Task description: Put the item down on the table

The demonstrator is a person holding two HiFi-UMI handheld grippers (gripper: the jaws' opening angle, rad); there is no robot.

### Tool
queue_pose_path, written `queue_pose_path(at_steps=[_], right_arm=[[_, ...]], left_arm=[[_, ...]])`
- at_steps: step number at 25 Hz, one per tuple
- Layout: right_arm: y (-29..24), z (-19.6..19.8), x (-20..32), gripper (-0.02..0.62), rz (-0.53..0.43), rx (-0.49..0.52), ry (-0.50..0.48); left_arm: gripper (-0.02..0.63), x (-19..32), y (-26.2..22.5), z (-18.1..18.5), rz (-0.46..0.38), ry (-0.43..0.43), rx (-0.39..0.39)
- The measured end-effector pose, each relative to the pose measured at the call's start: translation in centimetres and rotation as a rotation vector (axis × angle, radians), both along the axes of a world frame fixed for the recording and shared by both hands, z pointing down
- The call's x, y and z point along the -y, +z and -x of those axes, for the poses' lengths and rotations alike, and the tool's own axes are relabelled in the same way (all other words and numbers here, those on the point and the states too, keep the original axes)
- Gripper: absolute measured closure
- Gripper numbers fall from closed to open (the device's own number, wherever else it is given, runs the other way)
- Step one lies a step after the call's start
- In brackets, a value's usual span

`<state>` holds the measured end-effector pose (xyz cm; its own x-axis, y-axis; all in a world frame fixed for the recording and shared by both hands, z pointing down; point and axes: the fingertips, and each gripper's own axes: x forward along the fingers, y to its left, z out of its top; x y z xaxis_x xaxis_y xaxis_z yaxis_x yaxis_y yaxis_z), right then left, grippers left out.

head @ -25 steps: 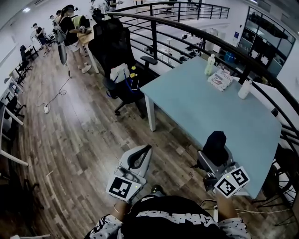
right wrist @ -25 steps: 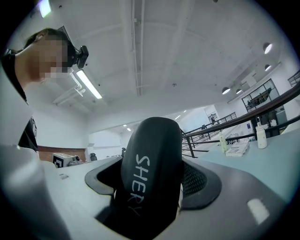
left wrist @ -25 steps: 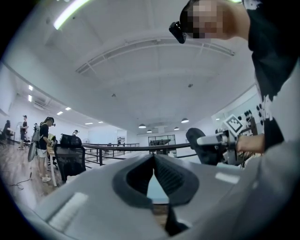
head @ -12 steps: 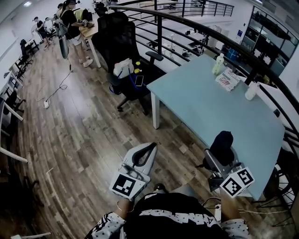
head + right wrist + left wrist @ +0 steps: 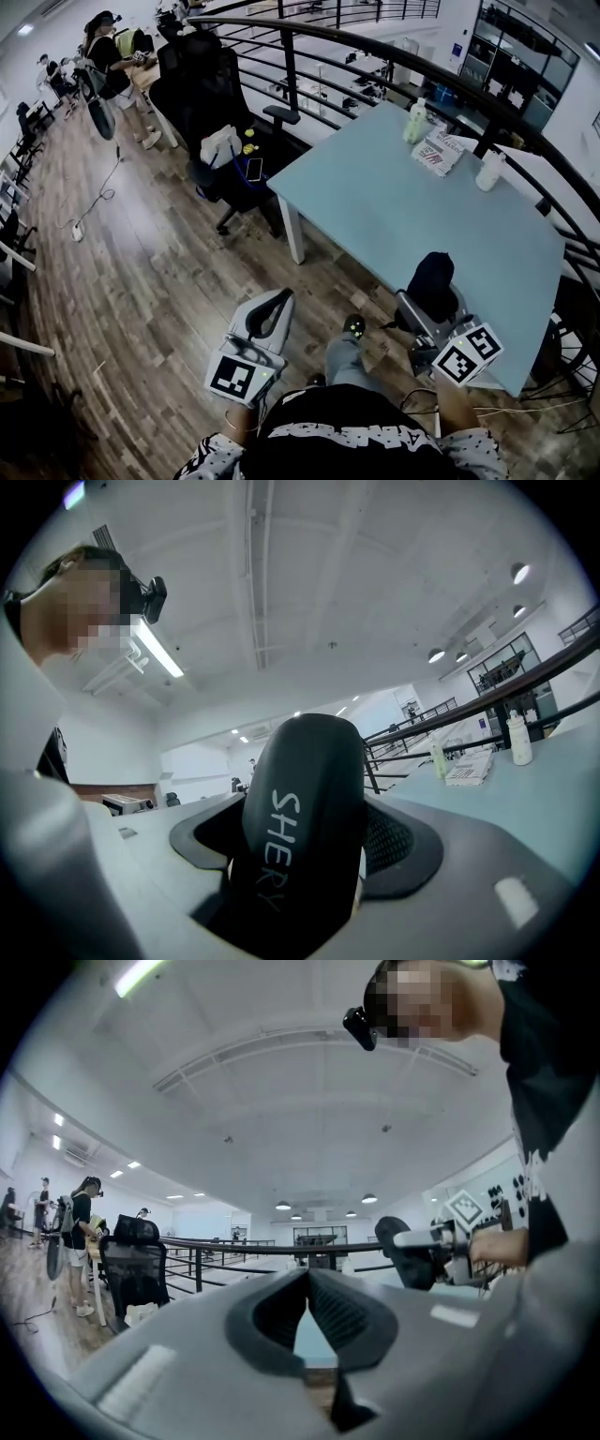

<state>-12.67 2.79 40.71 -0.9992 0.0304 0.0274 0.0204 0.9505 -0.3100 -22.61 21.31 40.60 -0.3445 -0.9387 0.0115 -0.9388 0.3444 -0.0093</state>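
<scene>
Carrying step: right gripper [image 5: 430, 314] clamps the black item [image 5: 434, 279], left gripper [image 5: 270, 317] clenched empty; next, lower it onto the table [image 5: 394, 206].

Ahead of us and to the right stands the bench [image 5: 403, 216], with the railing [image 5: 375, 70] behind it and a chair [image 5: 211, 103] off its far left corner. On its far end we find a bottle [image 5: 416, 122], a packet [image 5: 438, 154] just right of it, and a second bottle [image 5: 487, 172] further right. Our right gripper [image 5: 429, 305] holds the item [image 5: 433, 279] by the bench's near edge. Our left gripper [image 5: 279, 302] is well left of it, over the floor [image 5: 141, 281].
</scene>
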Motion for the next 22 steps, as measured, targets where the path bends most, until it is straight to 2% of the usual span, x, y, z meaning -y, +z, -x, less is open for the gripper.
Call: queue_pose_path(at_steps=[7,13,22], right_arm=[[0.3,3.4,4.8,0.222,0.025,0.017,0.025],[1.5,5.2,8.9,0.222,0.025,-0.001,0.071],[3.7,5.5,16.2,0.222,0.033,-0.037,0.173]], left_arm=[[0.606,4.4,-0.4,3.5,0.020,0.013,0.027],[0.606,8.3,0.2,5.9,0.028,0.035,0.021],[0.606,16.7,0.9,7.4,0.029,0.143,0.021]])
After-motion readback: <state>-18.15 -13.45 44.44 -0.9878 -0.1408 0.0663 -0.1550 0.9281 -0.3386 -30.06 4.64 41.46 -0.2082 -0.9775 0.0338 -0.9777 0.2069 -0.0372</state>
